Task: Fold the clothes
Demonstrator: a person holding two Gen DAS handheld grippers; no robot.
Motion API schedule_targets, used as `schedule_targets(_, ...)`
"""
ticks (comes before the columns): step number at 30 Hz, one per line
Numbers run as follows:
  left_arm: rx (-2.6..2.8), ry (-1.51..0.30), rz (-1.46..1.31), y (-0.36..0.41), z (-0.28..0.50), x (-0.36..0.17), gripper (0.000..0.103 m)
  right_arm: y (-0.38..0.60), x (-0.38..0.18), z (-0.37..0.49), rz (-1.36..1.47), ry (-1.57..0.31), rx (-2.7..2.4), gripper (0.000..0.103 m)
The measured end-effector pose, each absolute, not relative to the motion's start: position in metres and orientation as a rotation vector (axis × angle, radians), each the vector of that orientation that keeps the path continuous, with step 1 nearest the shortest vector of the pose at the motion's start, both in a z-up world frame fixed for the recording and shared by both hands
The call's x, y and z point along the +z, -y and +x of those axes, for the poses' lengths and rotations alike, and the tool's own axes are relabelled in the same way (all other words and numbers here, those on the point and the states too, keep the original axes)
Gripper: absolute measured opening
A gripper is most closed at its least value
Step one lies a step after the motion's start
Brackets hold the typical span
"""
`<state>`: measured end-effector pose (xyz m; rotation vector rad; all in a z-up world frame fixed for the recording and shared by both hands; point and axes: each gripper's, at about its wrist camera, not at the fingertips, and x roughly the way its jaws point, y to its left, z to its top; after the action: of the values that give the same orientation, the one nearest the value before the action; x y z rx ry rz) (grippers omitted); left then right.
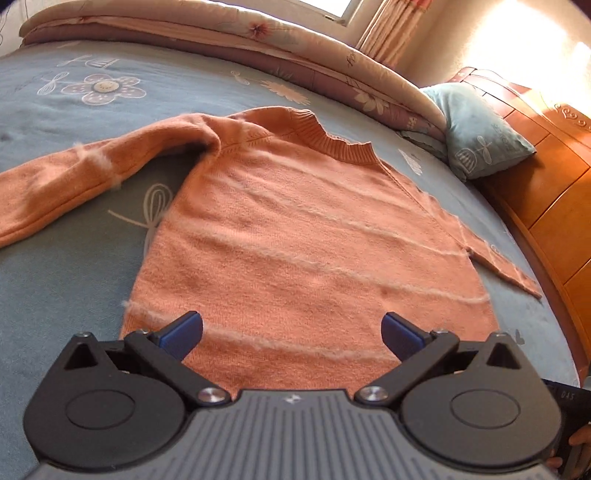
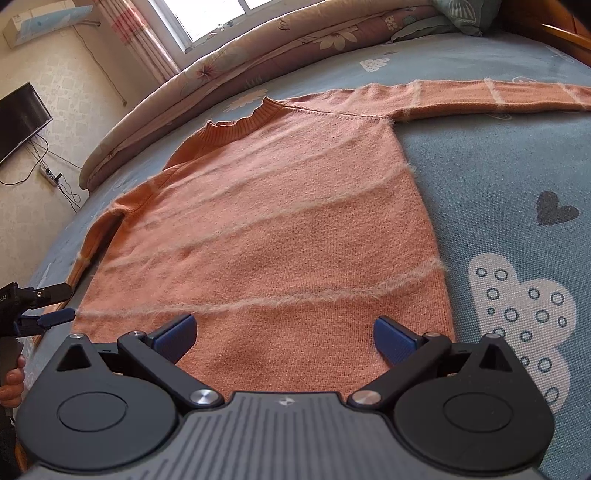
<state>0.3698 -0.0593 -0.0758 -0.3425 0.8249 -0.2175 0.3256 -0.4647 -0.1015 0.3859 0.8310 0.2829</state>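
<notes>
An orange knit sweater [image 1: 295, 229] with pale fuzzy stripes lies flat on a blue bed sheet [image 1: 55, 295], collar away from me, both sleeves spread outward. My left gripper [image 1: 291, 332] hovers open over the sweater's hem, its blue pads wide apart with nothing between them. In the right wrist view the same sweater [image 2: 266, 236] fills the middle, and my right gripper [image 2: 284, 336] also stands open above the hem. The left gripper [image 2: 55, 306] shows at that view's left edge, beside the hem's corner, held by a hand [image 2: 13, 384].
A folded floral quilt [image 1: 229, 33] runs along the bed's far side with a teal pillow [image 1: 476, 133] by a wooden headboard [image 1: 546, 177]. A window with curtains [image 2: 147, 33], a wall TV [image 2: 20, 118] and a power strip [image 2: 50, 173] lie beyond the bed.
</notes>
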Motion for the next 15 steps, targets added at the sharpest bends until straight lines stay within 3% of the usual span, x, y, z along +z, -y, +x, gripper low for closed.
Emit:
schedule_targets(7,-0.113,-0.899,-0.379,0.035,0.394,-0.095,0.102,0.466,-0.101,0.326,0.386,-0.833,0.288,0.103)
schedule_targets(15,-0.216,-0.902,-0.334,0.051,0.352,-0.075,0.102,0.465,-0.101,0.328,0.392,-0.839,0.282,0.103)
